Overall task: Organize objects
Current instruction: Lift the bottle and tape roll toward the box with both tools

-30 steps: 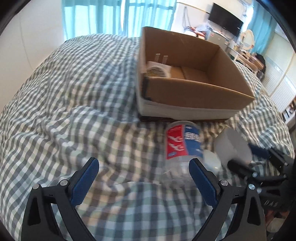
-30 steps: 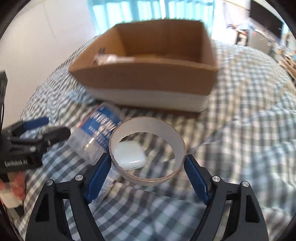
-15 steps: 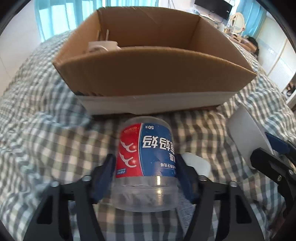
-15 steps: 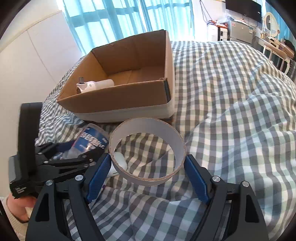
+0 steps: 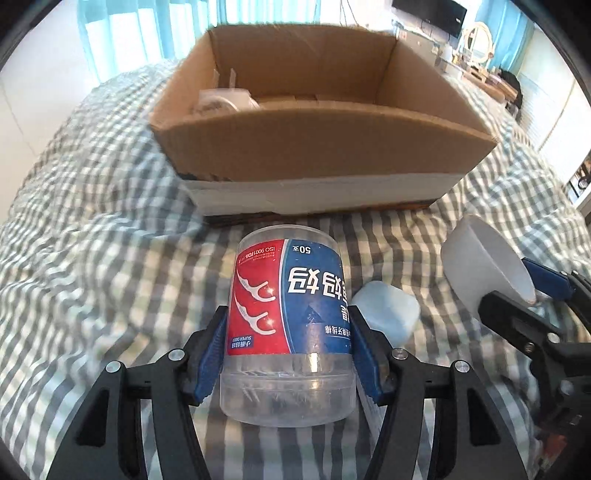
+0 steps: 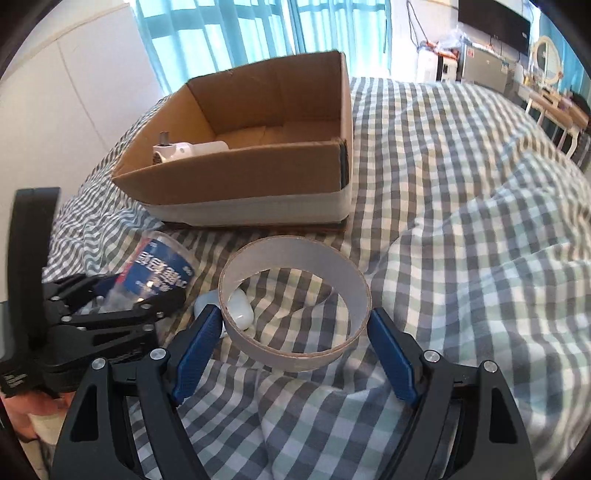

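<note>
My left gripper [image 5: 288, 350] is shut on a clear floss-pick jar [image 5: 290, 317] with a red and blue label, its blue pads pressing both sides. The jar [image 6: 159, 269] and the left gripper [image 6: 147, 295] also show at the left of the right wrist view. My right gripper [image 6: 295, 339] is shut on a white tape ring [image 6: 293, 291], held just above the checked bedspread. The ring [image 5: 484, 266] appears at the right of the left wrist view. An open cardboard box [image 5: 317, 122] stands just beyond, with a white object [image 6: 188, 149] inside. A small white case [image 5: 388, 310] lies between the grippers.
The checked bedspread [image 6: 461, 221] is rumpled, with a raised fold on the right. Blue curtains [image 6: 240, 33] and a white wall lie behind the box [image 6: 258, 147]. Furniture and a screen stand at the far right of the room.
My left gripper moved forward to the jar and closed its pads on it. The right gripper kept its hold on the tape ring and rolled slightly.
</note>
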`<state>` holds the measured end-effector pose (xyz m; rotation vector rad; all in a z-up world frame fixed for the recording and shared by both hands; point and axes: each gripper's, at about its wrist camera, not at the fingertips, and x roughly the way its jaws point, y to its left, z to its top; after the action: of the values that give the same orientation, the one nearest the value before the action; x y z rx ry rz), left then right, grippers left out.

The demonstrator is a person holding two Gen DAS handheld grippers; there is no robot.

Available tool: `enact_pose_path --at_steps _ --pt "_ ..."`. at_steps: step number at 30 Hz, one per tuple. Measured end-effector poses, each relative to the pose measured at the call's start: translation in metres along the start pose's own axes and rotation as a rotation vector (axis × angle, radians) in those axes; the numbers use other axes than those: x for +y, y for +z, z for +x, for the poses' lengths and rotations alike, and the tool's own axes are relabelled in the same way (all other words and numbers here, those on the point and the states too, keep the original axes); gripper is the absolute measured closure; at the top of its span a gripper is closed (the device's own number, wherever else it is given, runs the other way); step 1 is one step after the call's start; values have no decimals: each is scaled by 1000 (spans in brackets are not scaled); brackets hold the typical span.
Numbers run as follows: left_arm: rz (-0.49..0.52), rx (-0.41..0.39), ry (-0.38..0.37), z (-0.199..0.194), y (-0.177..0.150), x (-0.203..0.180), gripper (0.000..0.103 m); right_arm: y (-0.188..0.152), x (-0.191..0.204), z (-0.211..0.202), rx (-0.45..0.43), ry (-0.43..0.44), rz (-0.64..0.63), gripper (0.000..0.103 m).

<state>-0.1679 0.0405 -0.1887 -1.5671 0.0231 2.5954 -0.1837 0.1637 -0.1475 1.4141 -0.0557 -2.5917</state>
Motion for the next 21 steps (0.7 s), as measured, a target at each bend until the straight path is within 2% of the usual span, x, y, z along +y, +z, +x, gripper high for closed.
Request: enact_pose_path --at_steps 12,21 --pt "-14 -159 -10 -90 -22 7 40 -7 34 -68 -94 -69 -97 22" --pt "-19 -238 -19 -134 -39 3 40 -17 57 -117 -167 -78 -133 23"
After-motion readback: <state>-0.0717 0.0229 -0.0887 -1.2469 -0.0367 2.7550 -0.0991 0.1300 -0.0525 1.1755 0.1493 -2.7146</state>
